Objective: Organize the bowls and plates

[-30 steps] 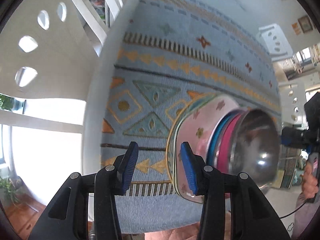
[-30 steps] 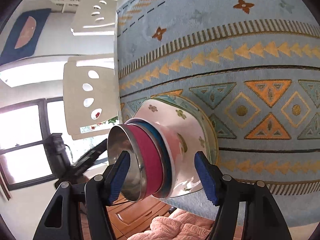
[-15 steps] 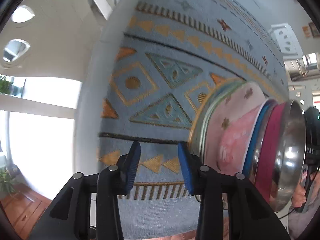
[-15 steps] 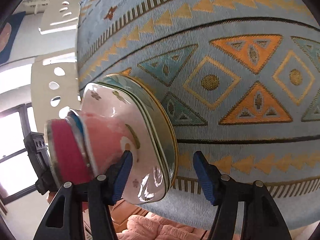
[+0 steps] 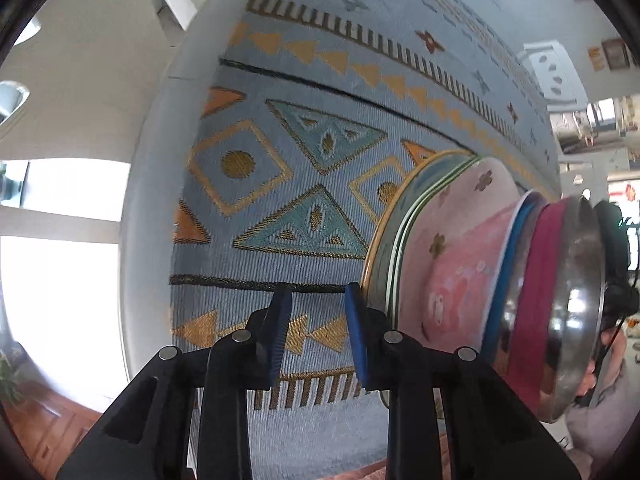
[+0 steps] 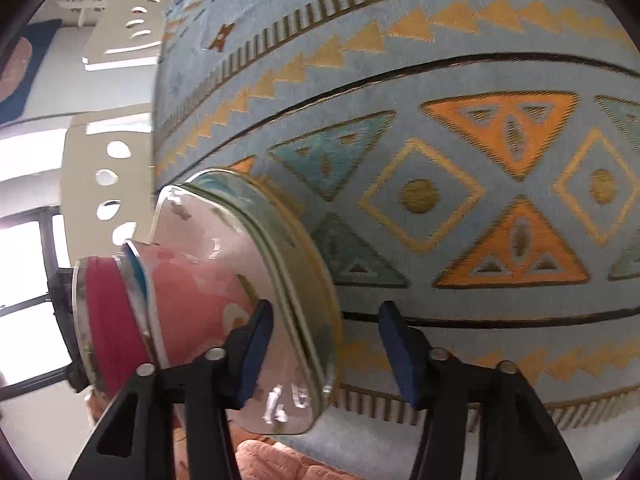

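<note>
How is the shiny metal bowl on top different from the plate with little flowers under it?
The metal bowl is plain, mirror-shiny steel; the flowered plate is glossy white and pink with small flower prints. The metal bowl looks round and sits at the very top of the stack; the flowered plate is wider, with rounded corners, and lies near the bottom. Both belong to one stack on the patterned tablecloth.

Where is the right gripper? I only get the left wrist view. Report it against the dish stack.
Observer: The right gripper straddles the near rim of the gold-edged teal plates under the stack.
Operator: Say whether it grips.
Observer: Not yet; its jaws are closing, the right pad clear of the rim, over the patterned blue tablecloth.
Operator: Give the other pad.
Observer: The left pad lies over the pale flowered plate, beside the pink bowl.
</note>
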Motion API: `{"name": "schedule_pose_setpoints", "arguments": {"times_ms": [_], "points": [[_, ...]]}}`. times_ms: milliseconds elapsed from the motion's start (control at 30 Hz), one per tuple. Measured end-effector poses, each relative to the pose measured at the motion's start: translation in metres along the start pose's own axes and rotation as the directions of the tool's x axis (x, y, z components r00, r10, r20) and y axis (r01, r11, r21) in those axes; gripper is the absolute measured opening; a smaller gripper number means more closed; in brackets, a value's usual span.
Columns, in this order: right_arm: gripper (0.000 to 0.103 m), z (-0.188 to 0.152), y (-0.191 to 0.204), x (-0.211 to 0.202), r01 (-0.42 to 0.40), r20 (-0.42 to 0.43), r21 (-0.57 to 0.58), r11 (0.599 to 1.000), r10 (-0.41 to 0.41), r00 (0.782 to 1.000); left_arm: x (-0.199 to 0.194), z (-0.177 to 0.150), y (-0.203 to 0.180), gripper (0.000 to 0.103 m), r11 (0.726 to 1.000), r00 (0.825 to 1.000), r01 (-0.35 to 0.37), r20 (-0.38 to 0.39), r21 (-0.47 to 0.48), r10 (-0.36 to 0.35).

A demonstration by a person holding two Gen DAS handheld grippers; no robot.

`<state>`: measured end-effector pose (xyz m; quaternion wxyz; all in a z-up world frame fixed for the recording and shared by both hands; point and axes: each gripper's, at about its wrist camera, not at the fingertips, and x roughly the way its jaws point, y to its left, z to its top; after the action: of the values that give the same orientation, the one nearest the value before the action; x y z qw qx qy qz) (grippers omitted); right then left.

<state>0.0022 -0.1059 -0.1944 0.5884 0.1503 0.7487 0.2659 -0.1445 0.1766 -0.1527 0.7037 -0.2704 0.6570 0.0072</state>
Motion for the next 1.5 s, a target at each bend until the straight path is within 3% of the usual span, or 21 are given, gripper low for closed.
{"name": "schedule_pose_setpoints", "arguments": {"times_ms": [67, 333, 600, 700, 867, 1033, 1100, 1233, 1500], "points": [[0.047, 0.003, 0.001, 0.003, -0.024, 0.007, 0.003, 1.0, 0.024, 1.0, 0.003, 0.0, -0.002, 0.018, 1.0, 1.0, 0.006, -0.005, 0.01, -0.006], [0.047, 0.015, 0.0, 0.014, -0.098, 0.006, 0.036, 0.995, 0.098, 0.995, -0.004, 0.002, 0.007, 0.017, 0.999, 0.998, 0.054, 0.013, -0.004, -0.054], [0.047, 0.017, 0.003, 0.02, -0.105, -0.01, 0.044, 0.994, 0.105, 0.994, -0.017, -0.008, 0.006, 0.018, 0.993, 0.993, 0.113, 0.022, 0.016, -0.113], [0.047, 0.018, 0.003, 0.02, -0.099, -0.015, 0.044, 0.994, 0.1, 0.995, -0.02, -0.008, -0.006, 0.017, 0.996, 0.997, 0.073, 0.024, 0.051, -0.074], [0.047, 0.019, 0.007, 0.023, -0.096, -0.019, 0.04, 0.995, 0.097, 0.995, -0.027, -0.003, -0.006, 0.02, 0.993, 0.993, 0.112, 0.037, 0.04, -0.113], [0.047, 0.017, 0.007, 0.023, -0.09, -0.027, 0.029, 0.996, 0.091, 0.996, -0.009, 0.0, -0.02, 0.02, 0.988, 0.99, 0.137, -0.029, 0.07, -0.135], [0.047, 0.015, 0.006, 0.024, -0.097, -0.039, 0.029, 0.995, 0.098, 0.994, 0.002, 0.0, -0.025, 0.023, 0.991, 0.994, 0.1, -0.046, 0.085, -0.097], [0.044, 0.01, -0.001, 0.027, -0.139, -0.047, 0.06, 0.988, 0.142, 0.989, 0.015, 0.003, -0.015, 0.022, 0.984, 0.982, 0.18, -0.06, -0.007, -0.18], [0.043, 0.004, -0.018, 0.028, -0.211, -0.03, 0.173, 0.962, 0.219, 0.975, 0.024, 0.015, -0.034, 0.022, 0.991, 0.989, 0.127, -0.08, 0.04, -0.123]]}}
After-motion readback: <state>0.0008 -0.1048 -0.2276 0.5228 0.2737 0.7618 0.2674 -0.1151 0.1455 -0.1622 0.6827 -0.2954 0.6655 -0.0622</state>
